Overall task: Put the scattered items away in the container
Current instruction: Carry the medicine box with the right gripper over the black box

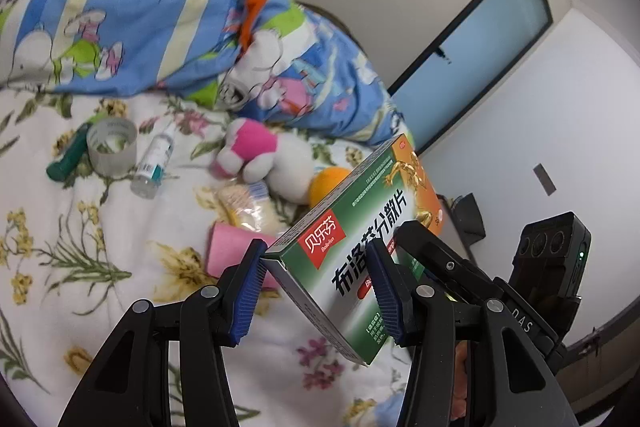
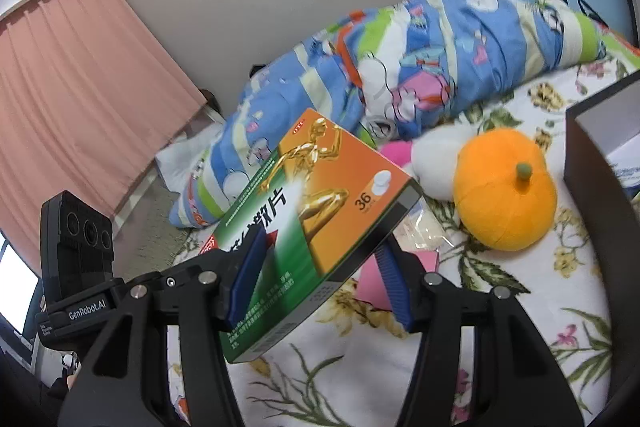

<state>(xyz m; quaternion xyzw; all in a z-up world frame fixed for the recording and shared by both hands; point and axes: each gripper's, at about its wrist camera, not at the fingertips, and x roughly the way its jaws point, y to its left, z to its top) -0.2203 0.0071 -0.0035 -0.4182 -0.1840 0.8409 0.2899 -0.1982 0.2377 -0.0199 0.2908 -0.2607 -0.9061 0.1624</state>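
A green and orange medicine box (image 1: pixel 352 239) hangs tilted above the flowered bed sheet (image 1: pixel 80 267), held at both ends. My left gripper (image 1: pixel 316 259) is shut on its red-label end. My right gripper (image 2: pixel 322 247) is shut on the orange end of the box (image 2: pixel 320 203). Scattered on the sheet lie a tape roll (image 1: pixel 112 147), a green tube (image 1: pixel 68 159), a small spray bottle (image 1: pixel 154 163), a pink and white plush toy (image 1: pixel 260 155), an orange pumpkin plush (image 2: pixel 506 191), a snack packet (image 1: pixel 248 203) and a pink block (image 1: pixel 232 247). A dark container (image 2: pixel 600 131) stands at the right edge.
A rolled blue cartoon quilt (image 1: pixel 140 19) lies along the wall behind the items. A pink curtain (image 2: pixel 80 107) hangs to the left in the right wrist view. A dark-framed pane (image 1: pixel 480 47) and a white wall show on the right of the left wrist view.
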